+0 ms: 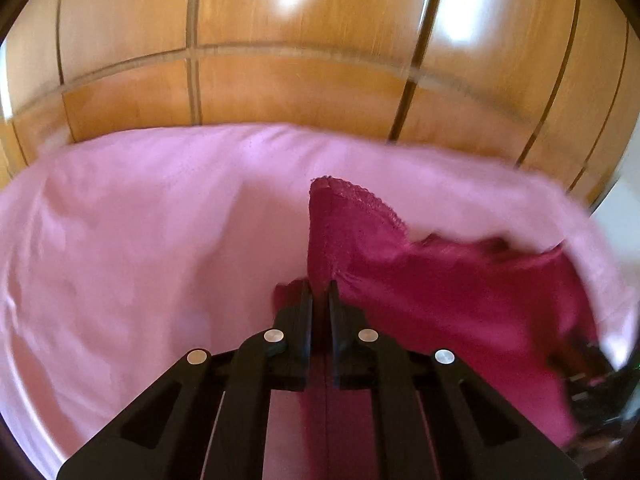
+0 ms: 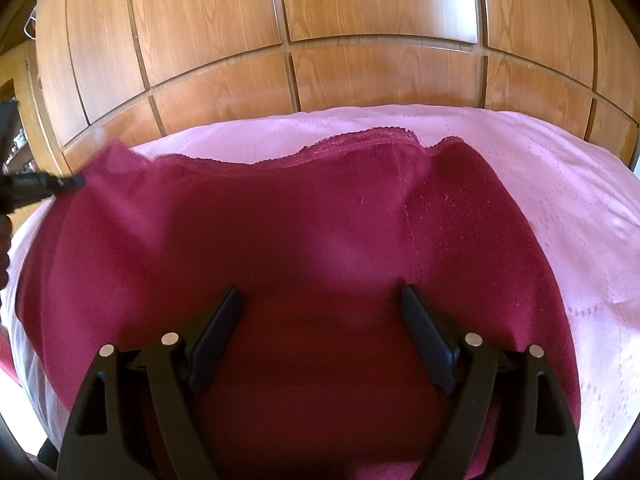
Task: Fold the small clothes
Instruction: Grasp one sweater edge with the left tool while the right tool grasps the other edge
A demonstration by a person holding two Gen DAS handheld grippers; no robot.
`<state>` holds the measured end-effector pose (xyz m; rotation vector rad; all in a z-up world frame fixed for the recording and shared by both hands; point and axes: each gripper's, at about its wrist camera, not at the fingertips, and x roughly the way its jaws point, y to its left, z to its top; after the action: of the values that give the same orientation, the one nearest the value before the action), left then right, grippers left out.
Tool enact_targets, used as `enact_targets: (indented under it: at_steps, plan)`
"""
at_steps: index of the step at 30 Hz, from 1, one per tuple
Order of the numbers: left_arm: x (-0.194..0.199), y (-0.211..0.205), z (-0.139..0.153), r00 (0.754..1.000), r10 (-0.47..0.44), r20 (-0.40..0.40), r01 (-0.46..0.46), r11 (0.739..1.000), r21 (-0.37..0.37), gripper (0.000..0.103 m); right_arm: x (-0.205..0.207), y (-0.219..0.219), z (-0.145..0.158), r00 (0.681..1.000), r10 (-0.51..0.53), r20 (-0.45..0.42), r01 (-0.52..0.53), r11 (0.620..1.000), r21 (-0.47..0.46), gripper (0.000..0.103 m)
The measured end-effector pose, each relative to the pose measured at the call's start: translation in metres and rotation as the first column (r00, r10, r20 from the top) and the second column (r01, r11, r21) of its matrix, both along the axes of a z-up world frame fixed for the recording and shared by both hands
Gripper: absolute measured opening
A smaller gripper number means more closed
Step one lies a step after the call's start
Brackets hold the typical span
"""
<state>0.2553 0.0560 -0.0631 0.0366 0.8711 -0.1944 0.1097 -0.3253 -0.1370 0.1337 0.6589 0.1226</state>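
A dark magenta garment (image 2: 304, 240) with a lace-trimmed edge lies on a pink bedsheet (image 2: 560, 184). My left gripper (image 1: 320, 288) is shut on a fold of the magenta garment (image 1: 440, 288) and lifts its lace corner off the pink bedsheet (image 1: 120, 240). The left gripper also shows at the left edge of the right wrist view (image 2: 76, 182), pinching the garment's corner. My right gripper (image 2: 322, 296) is open, its jaws wide apart just above the middle of the garment. The right gripper shows blurred at the right edge of the left wrist view (image 1: 592, 364).
A wooden panelled wardrobe (image 2: 320, 20) stands right behind the bed. The sheet runs out to the right of the garment and to the left in the left wrist view.
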Motion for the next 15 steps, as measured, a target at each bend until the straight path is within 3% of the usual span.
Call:
enact_targets:
  at_steps: [2, 3, 8, 12, 15]
  plan:
    - [0.007, -0.003, -0.028, 0.996, 0.009, -0.09, -0.004, 0.999, 0.052, 0.006, 0.0, 0.0, 0.0, 1.0, 0.002, 0.002, -0.002, 1.0, 0.001, 0.083]
    - [0.005, -0.003, -0.038, 0.996, 0.021, -0.091, -0.016, 0.998, 0.059, 0.007, -0.001, 0.0, 0.0, 1.0, 0.002, 0.002, -0.002, 1.0, 0.0, 0.083]
    - [-0.009, -0.012, -0.031, 0.999, 0.042, -0.027, -0.037, 0.987, 0.156, 0.011, 0.003, -0.001, 0.005, 1.0, 0.009, -0.029, -0.009, 1.0, -0.003, 0.082]
    - [-0.02, -0.007, -0.01, 0.994, 0.104, 0.028, -0.106, 0.991, 0.087, 0.011, 0.009, -0.006, 0.019, 0.992, 0.042, -0.12, -0.041, 0.999, 0.018, 0.082]
    - [-0.034, -0.015, 0.011, 0.991, 0.051, 0.123, -0.057, 0.997, 0.044, 0.011, 0.012, -0.019, 0.039, 0.989, 0.035, -0.145, -0.026, 0.997, 0.067, 0.082]
